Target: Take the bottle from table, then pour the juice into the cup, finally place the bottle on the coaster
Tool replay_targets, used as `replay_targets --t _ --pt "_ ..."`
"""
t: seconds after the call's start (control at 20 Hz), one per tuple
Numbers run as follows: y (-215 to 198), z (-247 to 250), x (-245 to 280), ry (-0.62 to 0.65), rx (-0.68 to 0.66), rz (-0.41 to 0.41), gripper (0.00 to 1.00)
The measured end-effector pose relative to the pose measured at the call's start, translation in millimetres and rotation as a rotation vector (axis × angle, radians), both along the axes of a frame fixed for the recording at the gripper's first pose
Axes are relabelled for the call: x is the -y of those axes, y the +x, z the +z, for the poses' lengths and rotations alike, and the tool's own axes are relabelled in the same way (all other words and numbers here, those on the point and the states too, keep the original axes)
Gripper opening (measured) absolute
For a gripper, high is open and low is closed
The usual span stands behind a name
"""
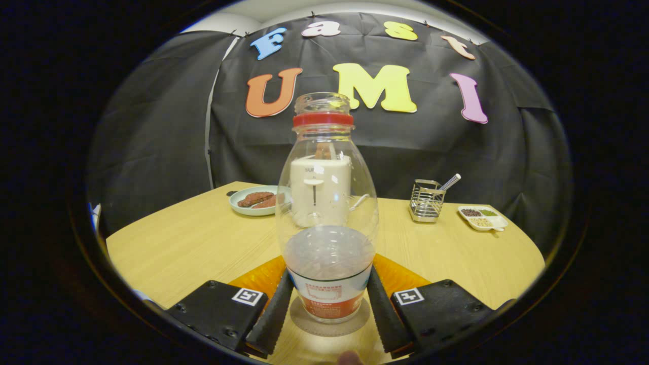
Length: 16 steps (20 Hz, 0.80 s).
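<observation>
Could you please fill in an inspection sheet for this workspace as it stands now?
Surface: wooden table, an orange mat just ahead of the fingers.
Job's things: clear bottle upright on a round coaster, cap off, red neck ring.
Clutter: plate of food, white appliance behind the bottle, wire holder, divided dish.
Grippers: hand-held gripper, fingers flank the bottle's base; contact unclear.
Cables: nothing seen.
Surroundings: black cloth wall.

clear bottle [327, 203] with red neck ring, pale wood-grain table [192, 243]
</observation>
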State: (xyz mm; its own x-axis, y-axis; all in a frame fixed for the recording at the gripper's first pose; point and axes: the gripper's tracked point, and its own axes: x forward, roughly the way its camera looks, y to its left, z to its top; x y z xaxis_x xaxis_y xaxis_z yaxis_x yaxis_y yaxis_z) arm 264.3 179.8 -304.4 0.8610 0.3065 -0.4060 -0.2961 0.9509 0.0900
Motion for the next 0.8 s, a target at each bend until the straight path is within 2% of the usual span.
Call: replay_targets --t 0.35,0.5,0.8 --pt "-3 9 4 0.014 0.024 -0.023 0.86" --pt "-2 32 9 0.028 0.073 -0.052 1.0" --pt "-18 92 17 0.058 0.171 -0.088 1.0"
